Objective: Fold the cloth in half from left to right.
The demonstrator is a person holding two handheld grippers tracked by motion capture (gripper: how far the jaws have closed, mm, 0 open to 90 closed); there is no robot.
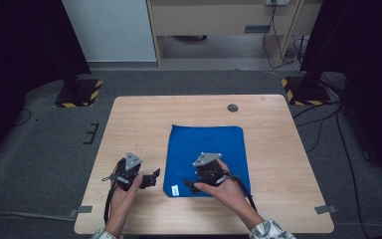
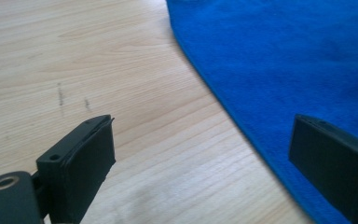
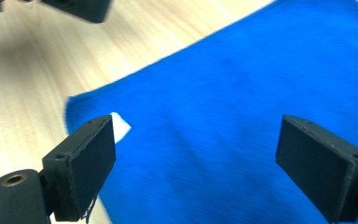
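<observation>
A blue cloth [image 1: 206, 152] lies flat on the wooden table [image 1: 129, 119], with a small white tag [image 1: 174, 189] at its near left corner. My right gripper [image 1: 191, 185] hovers low over the cloth's near edge, jaws wide apart and nothing between them; in the right gripper view [image 3: 196, 163] the blue cloth [image 3: 242, 102] spreads below and the white tag [image 3: 120, 125] peeks out beside the left jaw. My left gripper [image 1: 154, 177] rests just left of the cloth, open and empty. The left gripper view [image 2: 200, 158] has the cloth's edge [image 2: 242, 121] running between the jaws.
A dark round grommet [image 1: 233, 107] sits in the table near its far edge. Bare wood lies to the left and right of the cloth. Black stands with yellow-striped bases [image 1: 79, 92] flank the table on the floor, with cables at the right.
</observation>
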